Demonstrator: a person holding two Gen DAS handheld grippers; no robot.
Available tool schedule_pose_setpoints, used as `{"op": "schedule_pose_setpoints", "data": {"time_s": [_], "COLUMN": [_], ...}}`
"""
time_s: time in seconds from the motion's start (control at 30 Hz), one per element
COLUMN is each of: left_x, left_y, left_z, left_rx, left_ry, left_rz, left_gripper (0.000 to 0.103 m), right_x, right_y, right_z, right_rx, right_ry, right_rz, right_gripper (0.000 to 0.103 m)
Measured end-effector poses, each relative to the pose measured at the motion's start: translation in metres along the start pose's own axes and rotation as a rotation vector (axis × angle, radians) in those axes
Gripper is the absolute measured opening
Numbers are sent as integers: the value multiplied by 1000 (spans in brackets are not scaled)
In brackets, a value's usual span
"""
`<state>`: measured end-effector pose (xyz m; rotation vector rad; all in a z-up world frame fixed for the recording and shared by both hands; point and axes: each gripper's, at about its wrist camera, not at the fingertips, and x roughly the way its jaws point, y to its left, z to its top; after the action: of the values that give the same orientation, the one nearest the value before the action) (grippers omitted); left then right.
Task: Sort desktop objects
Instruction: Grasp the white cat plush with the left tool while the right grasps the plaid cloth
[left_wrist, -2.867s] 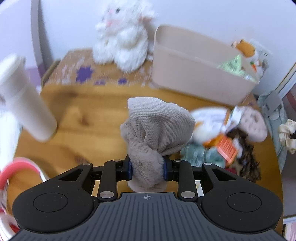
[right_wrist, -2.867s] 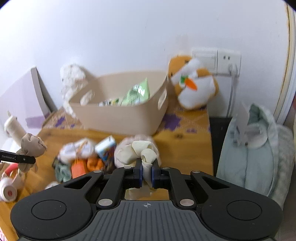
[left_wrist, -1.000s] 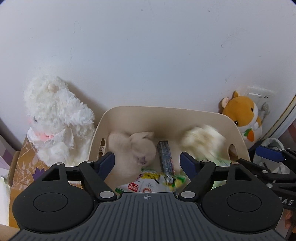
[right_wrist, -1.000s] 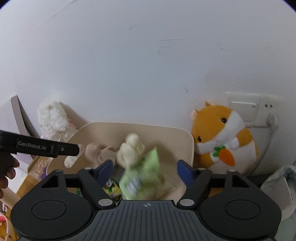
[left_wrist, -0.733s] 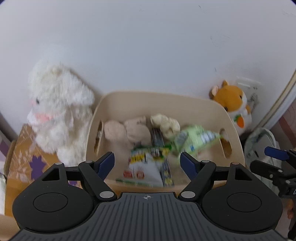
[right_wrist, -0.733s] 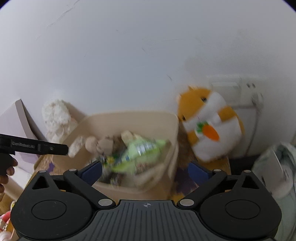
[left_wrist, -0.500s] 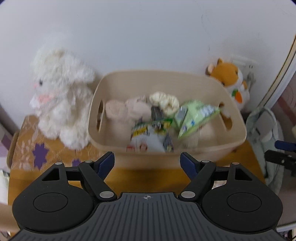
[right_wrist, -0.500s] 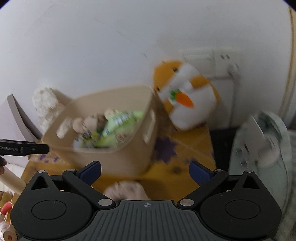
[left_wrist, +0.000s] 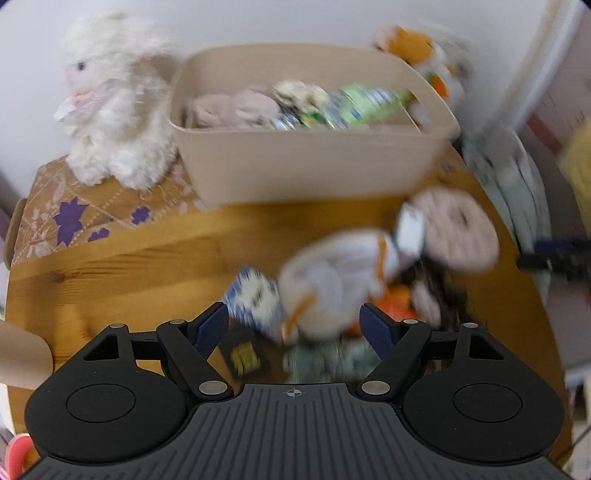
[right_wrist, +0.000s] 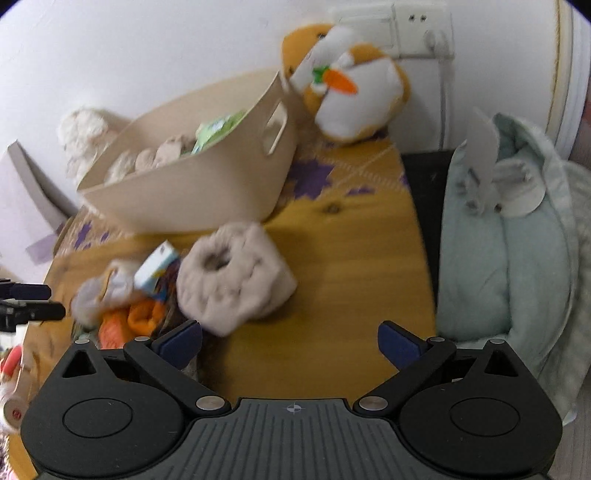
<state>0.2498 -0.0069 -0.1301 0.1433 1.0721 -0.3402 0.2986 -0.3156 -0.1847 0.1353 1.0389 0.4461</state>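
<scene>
Both grippers have swung down and back from the beige storage bin (left_wrist: 310, 166): a second ago each view looked straight into it against the white wall, and now each looks down at the wooden desktop (left_wrist: 147, 258) in front of it. The grey plush and the cream plush carried earlier lie inside the bin among green snack packets (left_wrist: 365, 101).

The left gripper (left_wrist: 293, 326) has its jaws spread wide with nothing clasped; beneath it, blurred, sits the unsorted pile: a blue-and-white carton (left_wrist: 255, 299), a white pouch with orange trim (left_wrist: 332, 280), something orange (right_wrist: 140, 314), and a dark packet with yellow print (left_wrist: 243, 356). The right gripper (right_wrist: 290, 341) is likewise fully released and empty, hovering over bare wood just beside a beige knitted scrunchie-like ring (right_wrist: 232, 277) that lies at the right edge of the pile.

The bin stands at the back of the desk on a brown cloth with purple flowers (left_wrist: 74, 218). A white fluffy bunny (left_wrist: 114, 103) sits left of it, an orange hamster plush holding a carrot (right_wrist: 347, 81) to the right, under a wall socket (right_wrist: 399, 26). Pale green bedding (right_wrist: 509, 240) lies past the desk's right edge.
</scene>
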Motion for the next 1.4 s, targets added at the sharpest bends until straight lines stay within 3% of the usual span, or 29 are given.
{"op": "schedule_pose_setpoints", "data": {"time_s": [0.17, 0.33, 0.5, 0.7, 0.9, 1.0, 1.23, 1.4], "left_x": [-3, 5, 12, 27, 44, 51, 48, 42], "left_y": [-17, -31, -39, -47, -52, -52, -45, -42], "left_z": [-30, -54, -60, -64, -68, -71, -74, -78], "left_rx": [177, 293, 318, 325, 328, 331, 309, 297], "left_ry": [60, 116, 137, 164, 197, 215, 209, 197], "left_rz": [-25, -32, -64, -60, -40, -23, -32, -42], "left_gripper": [79, 79, 83, 83, 82, 63, 50, 44], "right_x": [9, 23, 32, 43, 61, 64, 62, 56], "right_y": [22, 56, 84, 90, 95, 97, 97, 93], "right_z": [-8, -14, -23, -20, -21, -22, -26, -27], "right_rx": [-76, -237, -385, -341, -346, -339, -345, -348], "right_ry": [51, 106, 125, 97, 147, 153, 154, 165], "right_rz": [28, 35, 40, 2, -61, -59, -26, -15], "right_gripper": [103, 103, 103, 103, 97, 82, 38, 30]}}
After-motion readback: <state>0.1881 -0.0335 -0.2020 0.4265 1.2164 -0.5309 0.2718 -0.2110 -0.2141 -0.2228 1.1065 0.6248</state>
